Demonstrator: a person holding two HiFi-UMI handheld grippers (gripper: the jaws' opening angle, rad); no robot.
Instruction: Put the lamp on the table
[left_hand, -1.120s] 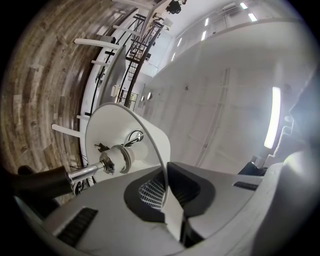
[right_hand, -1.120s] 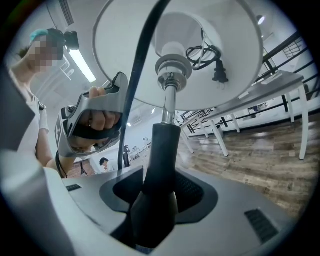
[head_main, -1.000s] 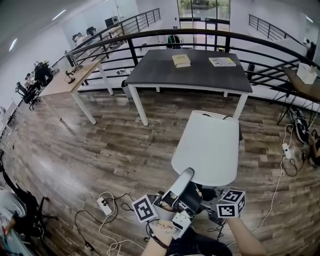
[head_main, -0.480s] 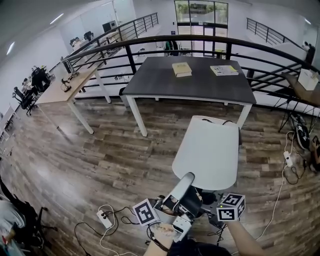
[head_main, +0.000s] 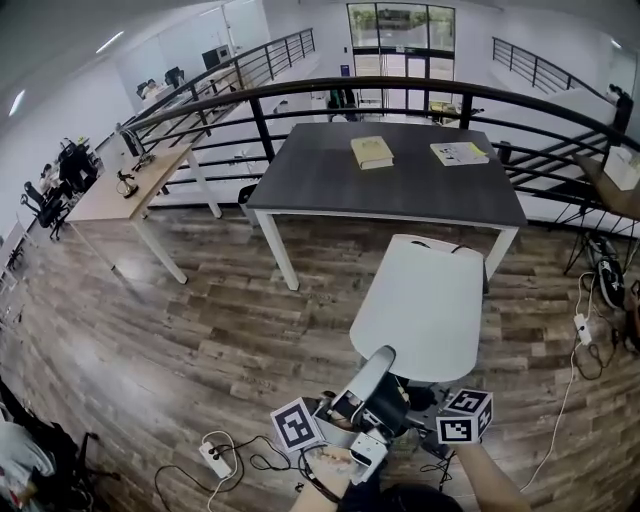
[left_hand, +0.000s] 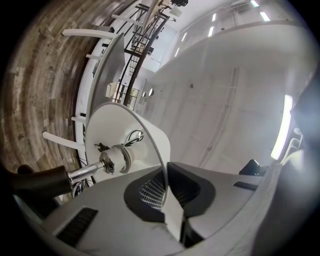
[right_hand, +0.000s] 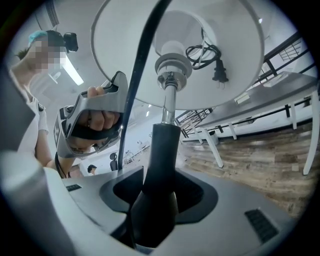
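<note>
The lamp is carried above the wooden floor, its white shade (head_main: 420, 305) tipped toward the dark table (head_main: 330, 180) ahead. My left gripper (head_main: 372, 372) is shut on the thin rim of the shade (left_hand: 152, 150), which runs between the pads (left_hand: 150, 192). My right gripper (right_hand: 155, 200) is shut on the lamp's black stem (right_hand: 160, 150). In the head view its jaws are hidden under the shade and only its marker cube (head_main: 465, 415) shows. The bulb socket (right_hand: 170, 65) and a coiled cord with plug (right_hand: 207, 57) sit inside the shade.
A book (head_main: 371, 152) and a paper (head_main: 459, 153) lie at the table's far side. A black railing (head_main: 300, 95) curves behind it. A wooden desk (head_main: 125, 180) stands at left. Cables and a power strip (head_main: 215, 455) lie on the floor near my feet.
The dark table has drifted lower and slightly nearer in the head view. The lamp stays in the same place between both grippers, and neither grip has changed.
</note>
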